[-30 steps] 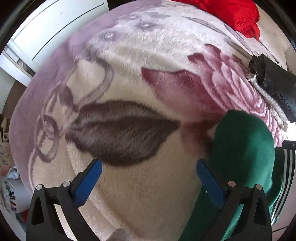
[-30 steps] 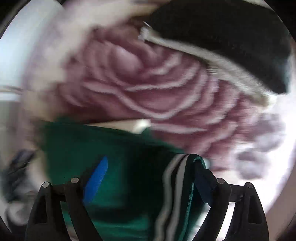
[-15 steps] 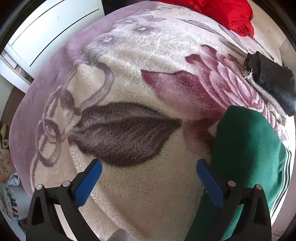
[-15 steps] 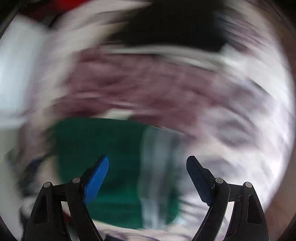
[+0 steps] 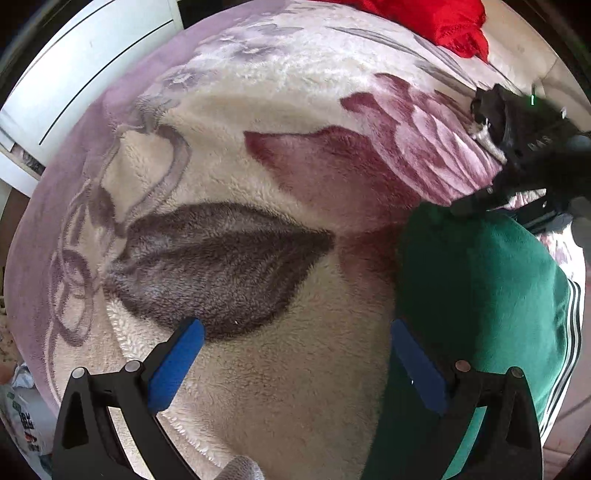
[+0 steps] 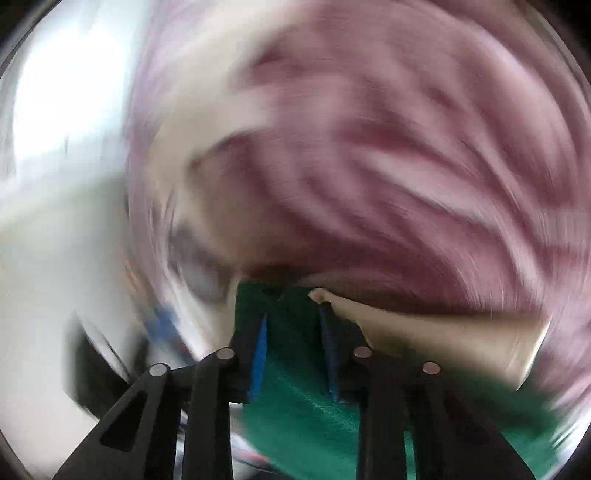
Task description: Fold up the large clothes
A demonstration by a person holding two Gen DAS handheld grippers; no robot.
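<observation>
A folded green garment [image 5: 487, 295] with white side stripes lies on a floral fleece blanket [image 5: 258, 177] at the right of the left wrist view. My left gripper [image 5: 295, 354] is open and empty above the blanket, its right finger beside the garment's left edge. My right gripper [image 6: 293, 325] is shut on the far edge of the green garment [image 6: 295, 387]; that view is motion-blurred. In the left wrist view the right gripper [image 5: 476, 201] shows as a black body at the garment's far edge.
A red cloth [image 5: 436, 22] lies at the blanket's far end. A black garment with a pale trim [image 5: 495, 122] lies at the far right, partly behind the right gripper. A white cabinet [image 5: 81, 62] stands beyond the blanket's left edge.
My right gripper was open over the garment and has swung round and closed on its far edge. My left gripper has stayed open and nearly still.
</observation>
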